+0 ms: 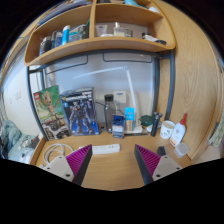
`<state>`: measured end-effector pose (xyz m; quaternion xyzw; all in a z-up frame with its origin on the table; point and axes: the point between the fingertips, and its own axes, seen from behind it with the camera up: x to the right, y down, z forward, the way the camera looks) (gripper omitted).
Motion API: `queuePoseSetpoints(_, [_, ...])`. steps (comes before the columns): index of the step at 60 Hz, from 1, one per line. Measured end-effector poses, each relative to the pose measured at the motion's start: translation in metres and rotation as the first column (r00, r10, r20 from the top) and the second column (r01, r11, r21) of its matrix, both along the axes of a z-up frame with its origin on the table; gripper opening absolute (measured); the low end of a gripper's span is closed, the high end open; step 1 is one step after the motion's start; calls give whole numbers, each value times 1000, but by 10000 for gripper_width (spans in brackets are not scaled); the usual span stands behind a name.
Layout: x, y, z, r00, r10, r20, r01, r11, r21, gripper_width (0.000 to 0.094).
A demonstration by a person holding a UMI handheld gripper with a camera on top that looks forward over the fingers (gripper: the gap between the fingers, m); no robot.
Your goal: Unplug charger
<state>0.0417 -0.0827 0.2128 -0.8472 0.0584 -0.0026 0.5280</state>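
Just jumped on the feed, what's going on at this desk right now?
A person is holding the gripper over a wooden desk. Its fingers are open and hold nothing. Just ahead of them lies a white power strip, with coiled cables beside it. Boxes and bottles stand along the back wall under a cluttered shelf. Nothing has been gripped yet, and the charger itself is hard to pick out.

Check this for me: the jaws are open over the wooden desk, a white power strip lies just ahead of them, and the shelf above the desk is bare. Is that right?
Not quite. The gripper view shows the shelf holding bottles and boxes, not bare. The rest stands: the gripper has its jaws open over the wooden desk, and the white power strip lies just ahead of them.
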Motion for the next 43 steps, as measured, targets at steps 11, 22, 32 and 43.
queuePoseSetpoints(11, [-25, -15, 2, 998, 35, 43, -36, 999, 20, 862])
queuePoseSetpoints(22, [-33, -24, -4, 999, 23, 23, -24, 1000, 7, 855])
queuePoseSetpoints(32, [-33, -25, -9, 999, 20, 37, -20, 1000, -1, 852])
queuePoseSetpoints(43, [-34, -26, -14, 999, 17, 35, -17, 1000, -9, 854])
